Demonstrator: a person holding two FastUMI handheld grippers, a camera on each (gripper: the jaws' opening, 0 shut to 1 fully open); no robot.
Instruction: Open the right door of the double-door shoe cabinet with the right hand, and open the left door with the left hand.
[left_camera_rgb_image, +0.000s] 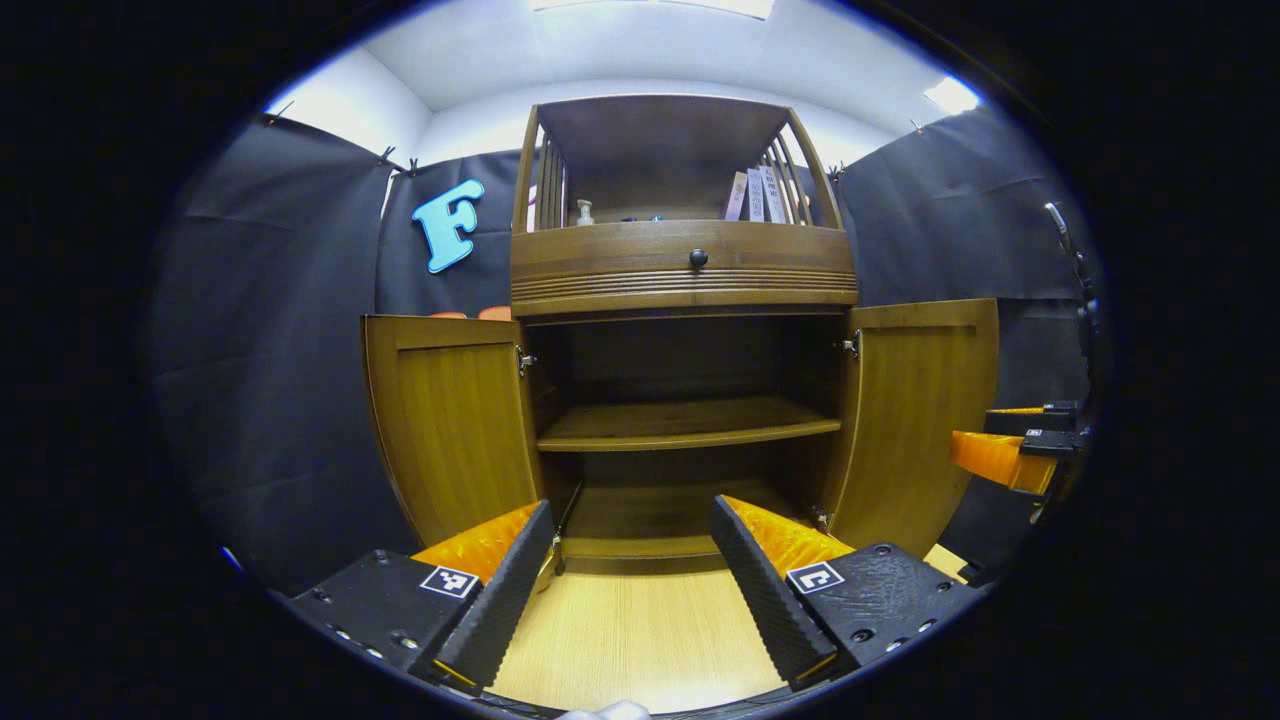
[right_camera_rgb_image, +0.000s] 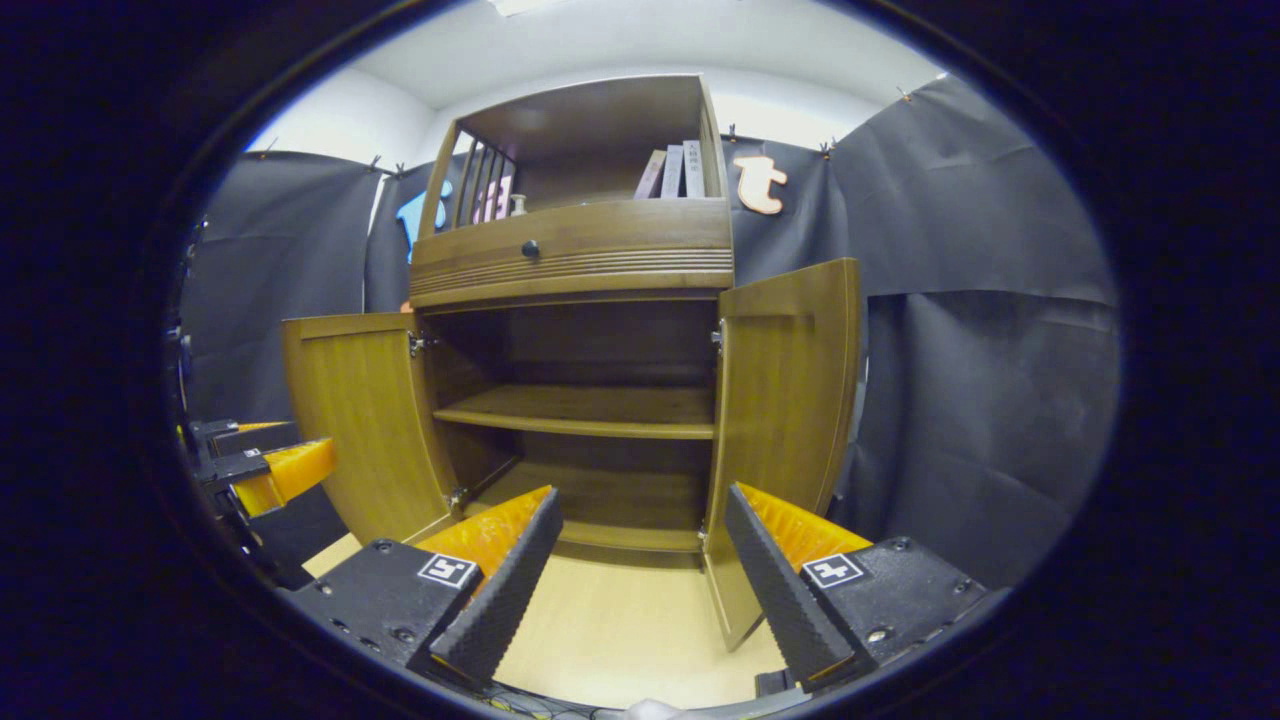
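Nearest in the left gripper view, the left claw (left_camera_rgb_image: 632, 525) stood spread wide with nothing between its fingers, held low over the pale wooden floor (left_camera_rgb_image: 640, 630). In the right gripper view the right claw (right_camera_rgb_image: 642, 515) was likewise spread and empty, just in front of the cabinet's right side; the left claw also showed there at the far left edge, while the right claw showed at the right edge of the left gripper view. Beyond them stood the shoe cabinet (left_camera_rgb_image: 685, 270), both doors swung outward: the left door (left_camera_rgb_image: 450, 425) hung open on its hinges, and the right door (right_camera_rgb_image: 785, 400) stood open too, its lower edge just beside the right claw's finger. Inside, a single shelf (left_camera_rgb_image: 685, 425) crossed the dark compartment. Above the doors ran a drawer front with a small dark knob (left_camera_rgb_image: 698, 258), and higher still an open top shelf held a few books (right_camera_rgb_image: 672, 172) and a small bottle (left_camera_rgb_image: 585, 212).
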